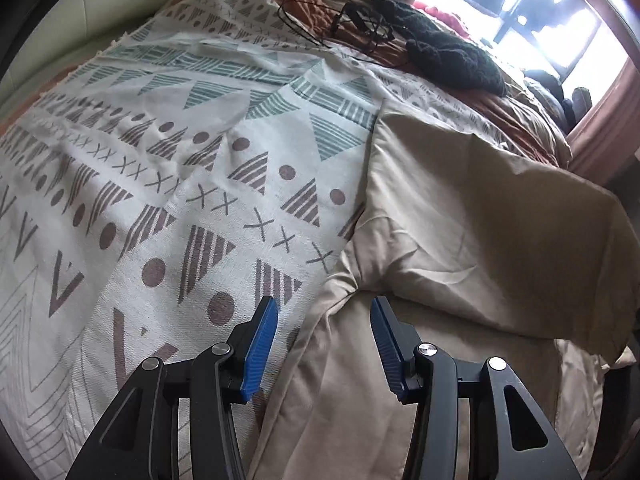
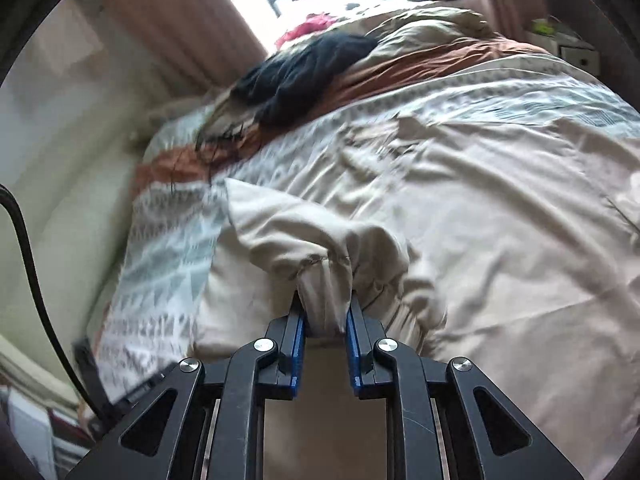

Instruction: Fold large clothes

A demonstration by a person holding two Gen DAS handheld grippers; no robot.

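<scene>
- A large beige garment [image 1: 460, 208] of smooth, softly creased woven cloth lies spread over a white cotton bedspread [image 1: 160, 184] printed with brown striped triangles, dots, crosses and grey-green bands.
- The left tongs [image 1: 324, 316], black arms with ribbed blue pads, stand half open with nothing pinched; a folded edge of the beige garment runs just below and between the tips, its broad flat panel ahead and to their right.
- The right tongs [image 2: 326, 308] are drawn narrow and clamp a bunched, puckered wad of the same beige garment [image 2: 480, 220], which spreads ahead and to their right.
- Beyond both tongs, far up the bed, lie a rust-orange textured blanket [image 1: 308, 4], a dark fuzzy knitted garment [image 1: 452, 56] and a tangle of thin black cable [image 1: 344, 20].
</scene>
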